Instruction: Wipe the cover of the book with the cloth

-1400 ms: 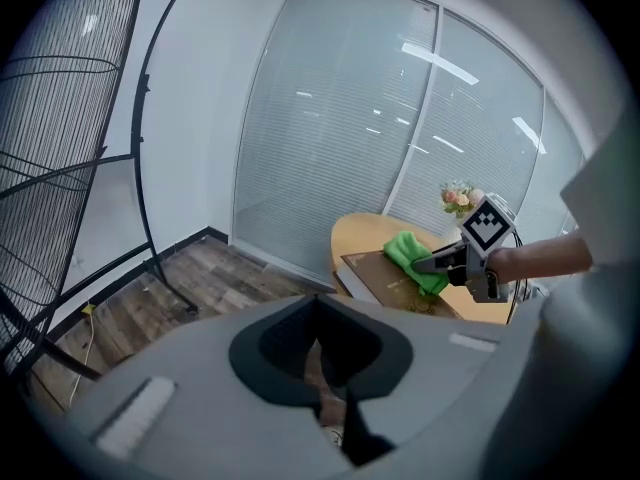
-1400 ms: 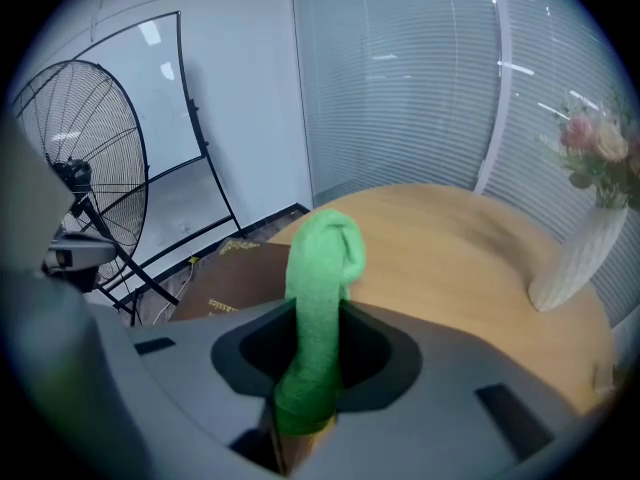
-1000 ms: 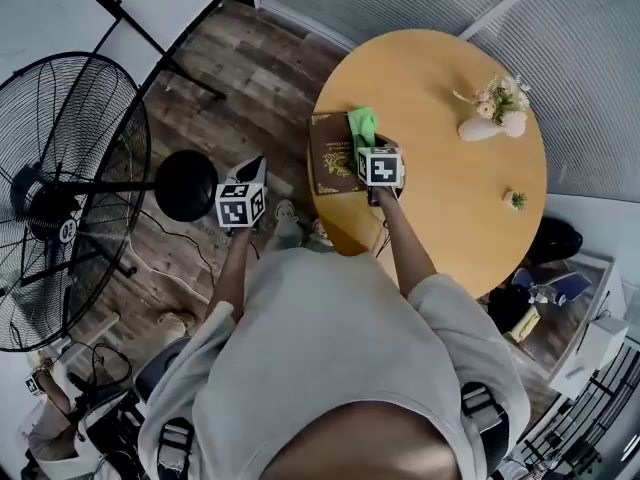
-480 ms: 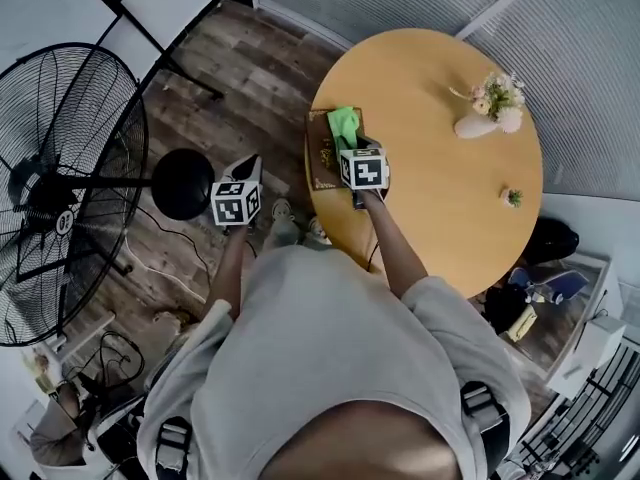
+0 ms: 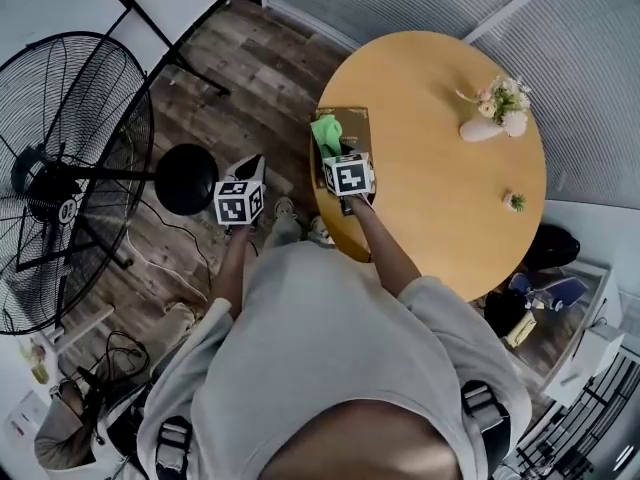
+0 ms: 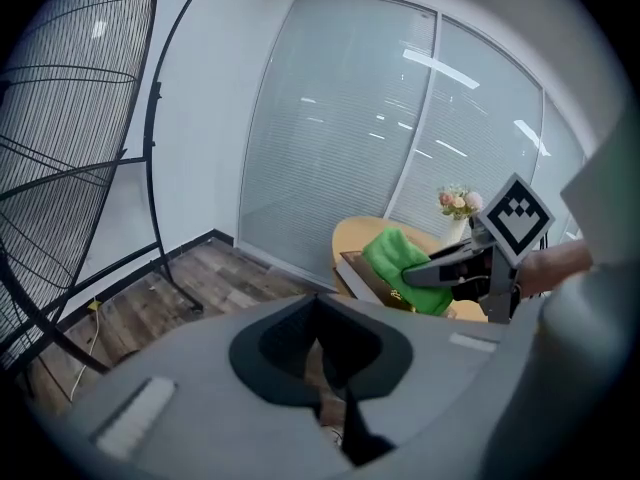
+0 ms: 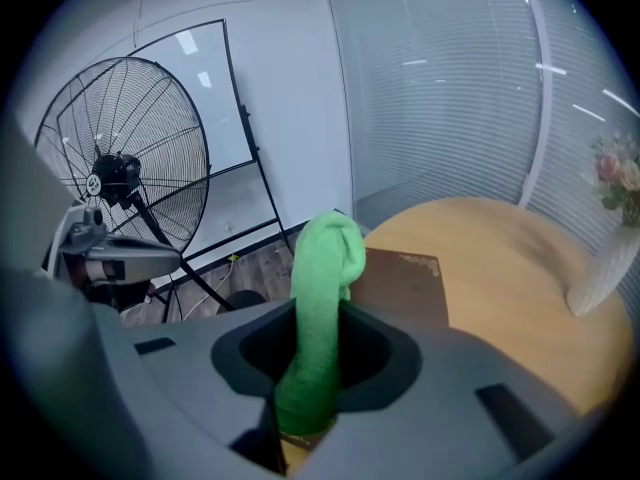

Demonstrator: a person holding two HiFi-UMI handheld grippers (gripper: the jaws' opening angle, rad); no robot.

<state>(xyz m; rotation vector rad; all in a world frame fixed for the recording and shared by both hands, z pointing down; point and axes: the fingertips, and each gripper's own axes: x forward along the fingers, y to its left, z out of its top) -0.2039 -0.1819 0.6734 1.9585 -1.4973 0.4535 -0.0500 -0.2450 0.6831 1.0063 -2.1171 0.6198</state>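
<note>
A dark brown book (image 5: 352, 128) lies near the left edge of the round wooden table (image 5: 440, 148). My right gripper (image 5: 333, 153) is shut on a green cloth (image 5: 325, 134), which rests on the left part of the cover. In the right gripper view the cloth (image 7: 322, 268) stands up between the jaws, with the book (image 7: 400, 283) just beyond. My left gripper (image 5: 254, 168) hangs off the table over the floor, shut with nothing in it. From the left gripper view I see the cloth (image 6: 400, 263) over the book (image 6: 365, 273).
A white vase of flowers (image 5: 495, 108) and a tiny plant (image 5: 515, 201) stand on the table's right side. A big black floor fan (image 5: 60, 178) with a round base (image 5: 187, 180) stands on the wood floor at left. Blinds and glass walls surround the table.
My right gripper has slid the green cloth leftward across the book cover, from its right part to its left edge. The left gripper has stayed in place.
</note>
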